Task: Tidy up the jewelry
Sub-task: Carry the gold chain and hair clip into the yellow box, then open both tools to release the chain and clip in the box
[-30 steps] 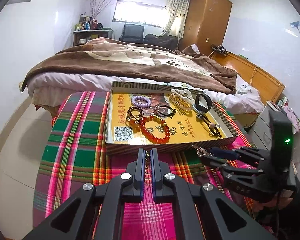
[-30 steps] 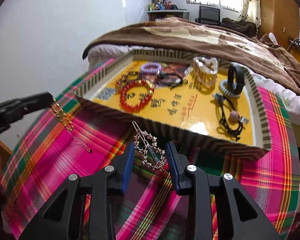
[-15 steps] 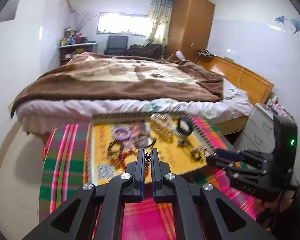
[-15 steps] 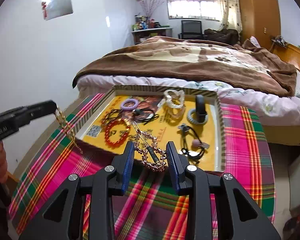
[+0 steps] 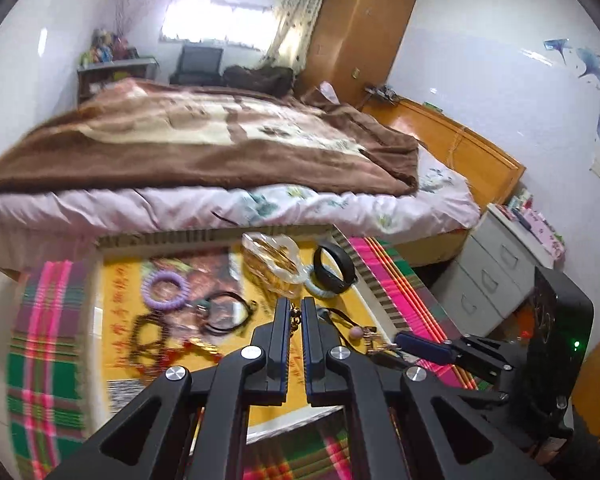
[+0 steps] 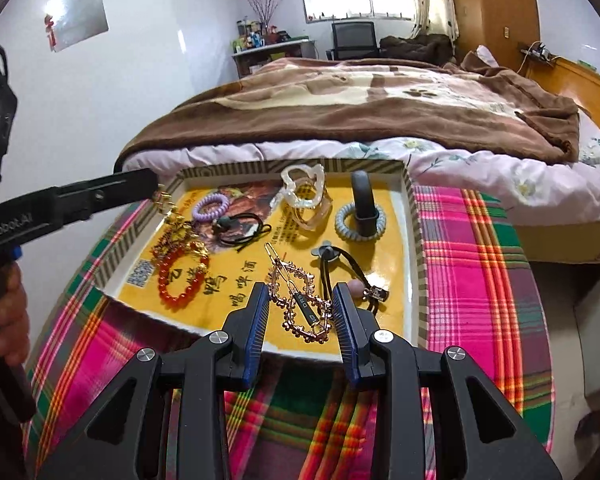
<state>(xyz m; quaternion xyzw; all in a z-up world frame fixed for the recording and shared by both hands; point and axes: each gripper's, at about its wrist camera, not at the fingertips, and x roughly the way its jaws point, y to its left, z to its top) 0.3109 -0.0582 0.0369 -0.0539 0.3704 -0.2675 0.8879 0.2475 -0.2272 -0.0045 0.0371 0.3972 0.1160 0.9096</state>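
My left gripper point(image 5: 295, 312) is shut on a gold chain point(image 5: 295, 314). In the right wrist view it point(image 6: 154, 188) holds the chain point(image 6: 176, 220) over the left side of the yellow tray point(image 6: 416, 240), the lower end draped onto a red bead bracelet point(image 6: 180, 276). My right gripper point(image 6: 300, 300) is shut on a rose-gold hair clip point(image 6: 296, 296) and holds it above the tray's near edge. In the left wrist view it point(image 5: 384, 346) sits at the right with the clip end showing.
The tray holds a purple coil tie point(image 6: 211, 205), black hair ties point(image 6: 240, 228), a clear claw clip point(image 6: 306, 196), a black band on a grey coil point(image 6: 360, 216). The tray sits on a plaid-covered table point(image 6: 480, 280). A bed point(image 6: 360, 112) stands behind, grey drawers point(image 5: 496, 276) at right.
Both grippers rose and moved forward from the plaid cloth to over the tray, carrying the chain and the hair clip. The chain's end now rests in the tray.
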